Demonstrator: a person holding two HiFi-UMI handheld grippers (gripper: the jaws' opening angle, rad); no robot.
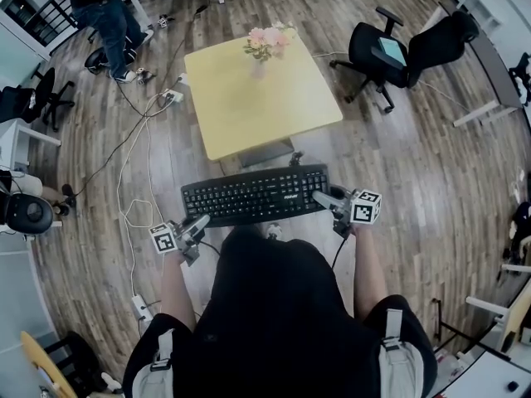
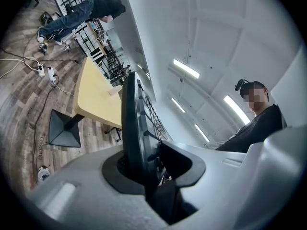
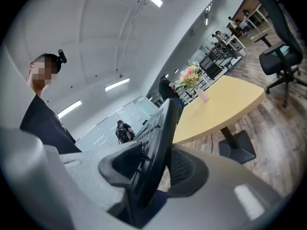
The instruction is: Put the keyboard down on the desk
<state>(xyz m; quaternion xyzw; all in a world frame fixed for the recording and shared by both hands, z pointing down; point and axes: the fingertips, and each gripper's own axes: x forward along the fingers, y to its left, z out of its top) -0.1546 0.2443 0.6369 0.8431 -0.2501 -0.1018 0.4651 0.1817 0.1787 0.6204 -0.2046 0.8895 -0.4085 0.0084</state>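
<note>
Keyboard (image 1: pixel 255 194) carried level above the floor, just short of the desk's (image 1: pixel 265 110) near edge; left gripper (image 1: pixel 199 222) clamps its left end, right gripper (image 1: pixel 322 197) its right. Next it should travel forward over the desktop, then lower flat.

**No legible writing in any view**

The black plastic computer keyboard (image 1: pixel 255 195) carries a small white mark (image 1: pixel 290 196) towards its right end in the head view. The mark is too small and blurred to read, and the key legends show only as pale specks. The white marker cube (image 1: pixel 163 239) on the left gripper (image 1: pixel 202 221), like the one on the right gripper (image 1: pixel 320 198), bears black-and-white square patterns, not letters or numbers. Neither gripper view shows readable print.
</note>
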